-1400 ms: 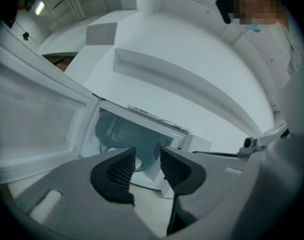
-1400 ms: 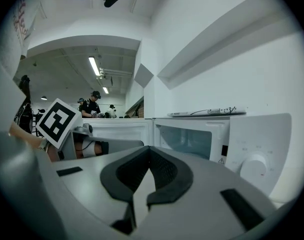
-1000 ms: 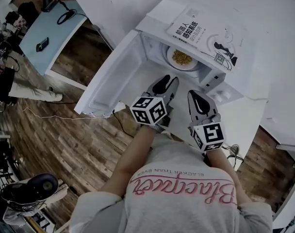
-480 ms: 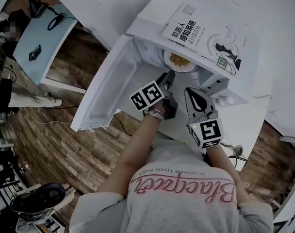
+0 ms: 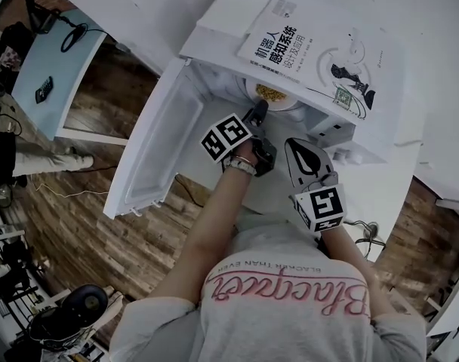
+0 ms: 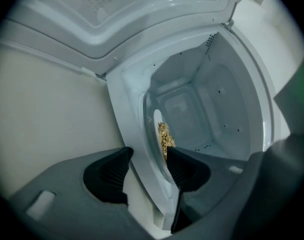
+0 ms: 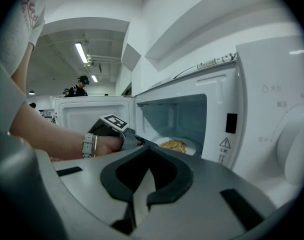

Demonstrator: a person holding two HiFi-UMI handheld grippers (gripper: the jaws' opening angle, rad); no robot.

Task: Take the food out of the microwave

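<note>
White microwave [image 5: 218, 17] open, door [image 5: 158, 153] swung out left. Plate [image 5: 284, 104] of yellow food [image 5: 266, 93] sits inside cavity. Left gripper [image 5: 257, 114] reaches in, jaws opening, near plate rim between them (pads not pressing it). Right gripper [image 5: 291, 145] hangs outside, near front, clenched on nothing. Book [image 5: 312, 47] lies on top.

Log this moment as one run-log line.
phase: reach into microwave | left gripper: jaws opening, aimed at plate of food, nothing gripped | right gripper: shut, empty, outside | door: open
</note>
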